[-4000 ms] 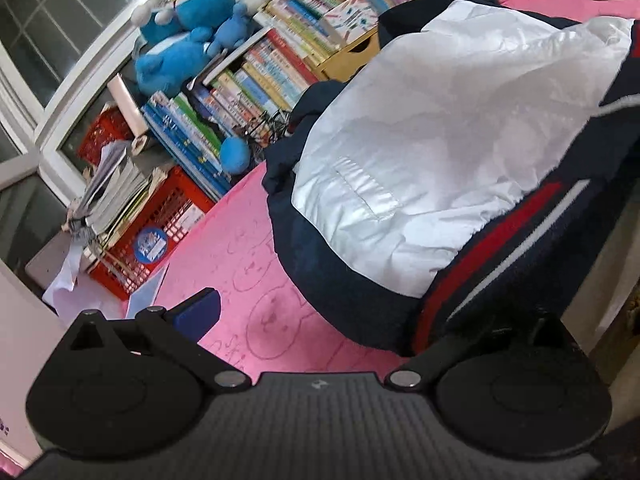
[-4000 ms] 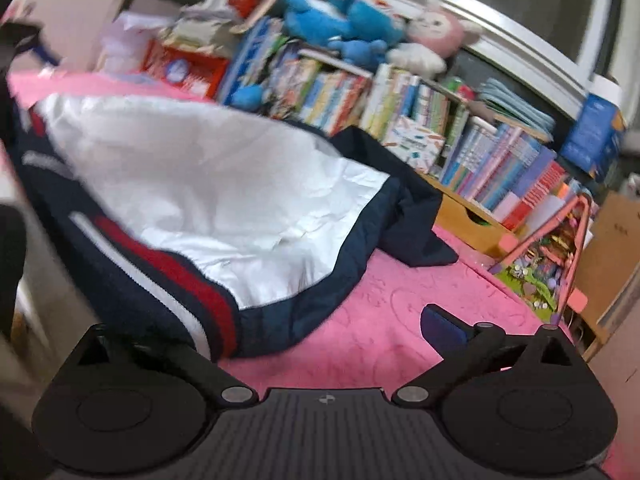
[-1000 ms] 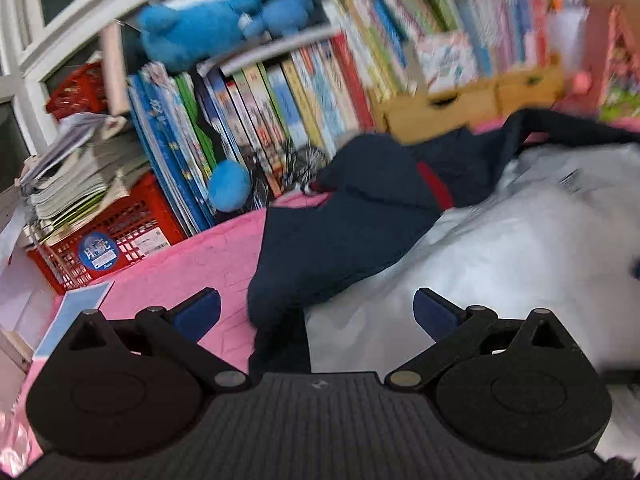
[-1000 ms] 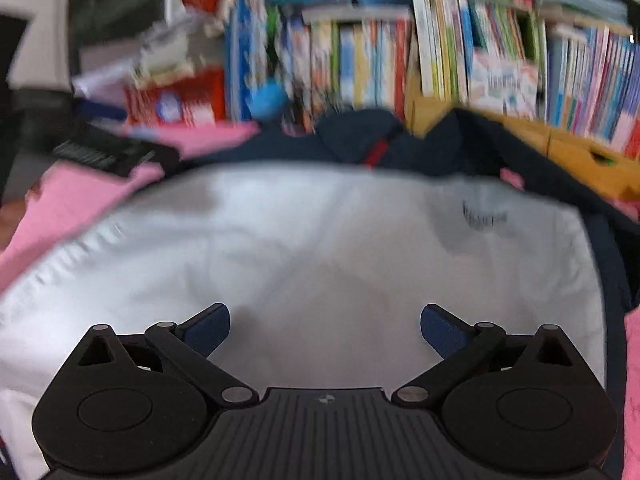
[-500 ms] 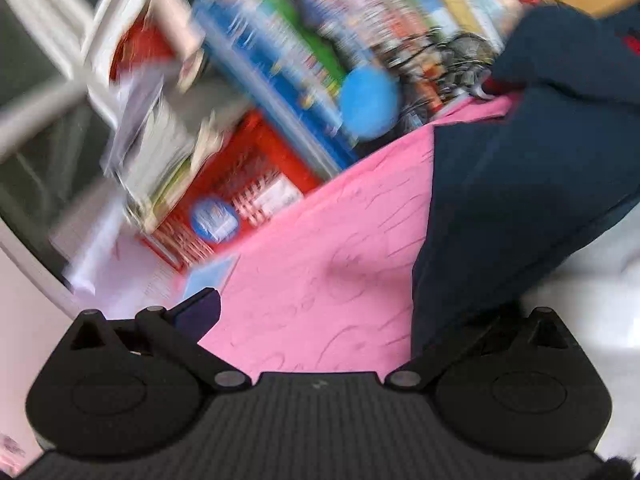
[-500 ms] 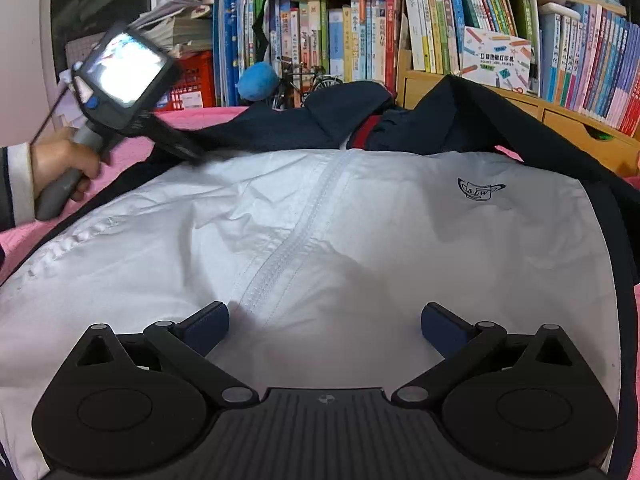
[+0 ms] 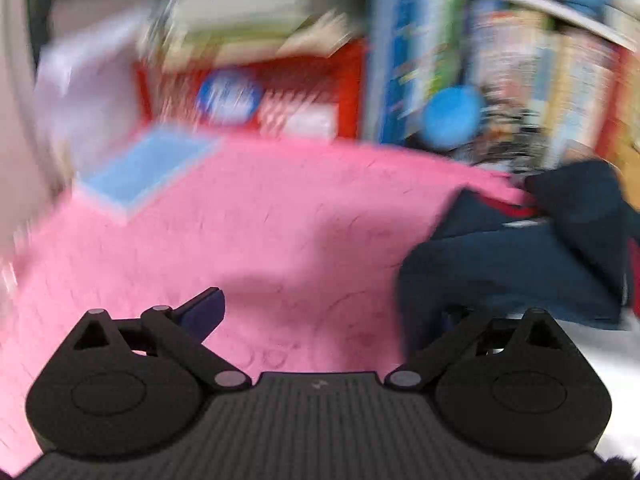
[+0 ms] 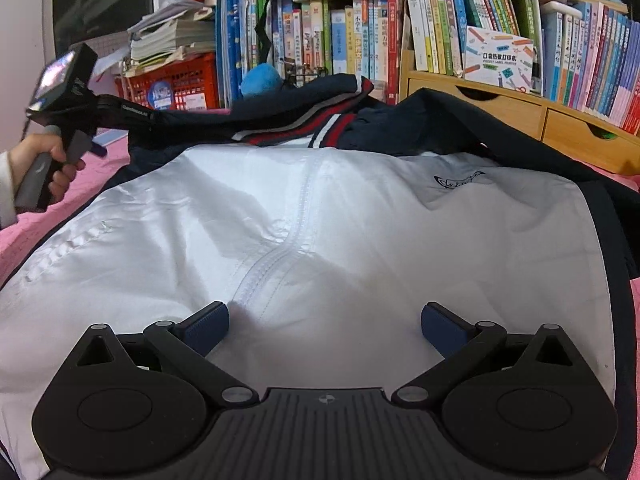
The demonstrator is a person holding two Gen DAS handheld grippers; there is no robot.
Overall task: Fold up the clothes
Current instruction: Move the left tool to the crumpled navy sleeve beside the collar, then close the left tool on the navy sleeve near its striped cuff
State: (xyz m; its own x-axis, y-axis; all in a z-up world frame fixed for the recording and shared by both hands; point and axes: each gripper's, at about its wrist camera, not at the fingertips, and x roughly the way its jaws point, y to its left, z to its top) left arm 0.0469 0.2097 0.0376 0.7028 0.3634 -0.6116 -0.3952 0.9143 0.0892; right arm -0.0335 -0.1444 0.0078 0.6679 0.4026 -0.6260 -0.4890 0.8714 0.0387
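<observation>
Jacket (image 8: 360, 232) on bedspread (image 7: 248, 232); books (image 8: 352, 32) behind.

Right gripper (image 8: 324, 320) jaws spread wide; left gripper (image 7: 320, 312) likewise.

Left view motion-blurred, right sharp.

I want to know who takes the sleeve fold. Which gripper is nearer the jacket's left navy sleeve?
Left. The left gripper is at the navy sleeve by the jacket's edge; the right gripper hovers open over the white front, apart from it.
</observation>
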